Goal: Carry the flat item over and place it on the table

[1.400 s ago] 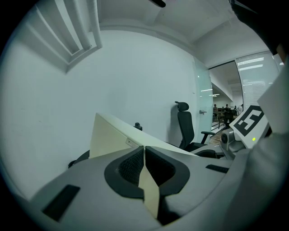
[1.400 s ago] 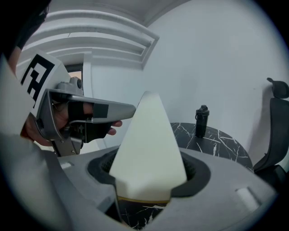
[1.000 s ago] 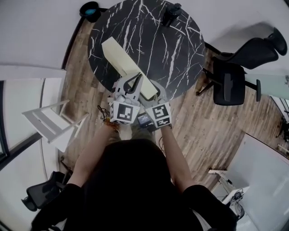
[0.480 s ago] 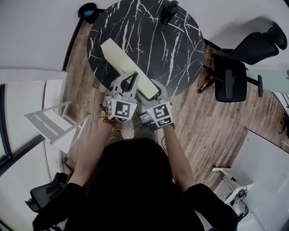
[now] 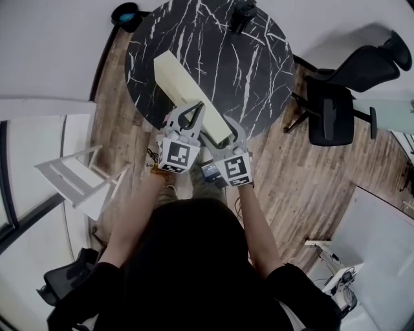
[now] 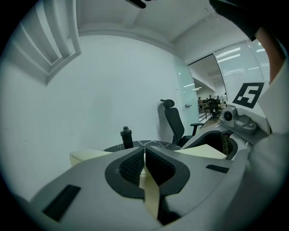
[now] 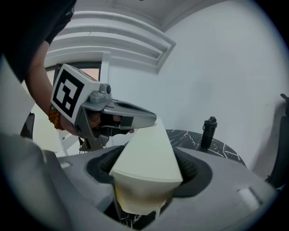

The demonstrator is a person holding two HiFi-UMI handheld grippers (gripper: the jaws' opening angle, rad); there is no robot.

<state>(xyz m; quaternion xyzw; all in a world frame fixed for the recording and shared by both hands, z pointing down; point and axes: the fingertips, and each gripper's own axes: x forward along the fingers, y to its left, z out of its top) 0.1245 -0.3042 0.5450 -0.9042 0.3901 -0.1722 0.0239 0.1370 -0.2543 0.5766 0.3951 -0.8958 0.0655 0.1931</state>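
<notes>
Cream board [image 5: 186,92], long and flat, stretches across the black marble table [image 5: 255,61], running from about ten o'clock on the top down to the rim at six o'clock, where both tools meet it. The left gripper [image 5: 196,108] is clenched tight: in the left gripper view its jaws are pressed together on a thin cream edge of the board, nothing but that sliver between the pads. Over at the right gripper [image 5: 224,132], the jaws are opening; the right gripper view shows the board's blunt near end sitting between them, a gap on either side and the pads clear of its faces, with veined marble just visible underneath. Whether that near end is fully down on the top, I can't tell from here. A dark bottle [image 5: 243,13] stands upright at the table's twelve o'clock rim, well apart from the board. A black office chair [image 5: 330,116] waits on the wooden floor [image 5: 284,187] at three o'clock, and a white chair [image 5: 71,176] sits off at eight o'clock.
</notes>
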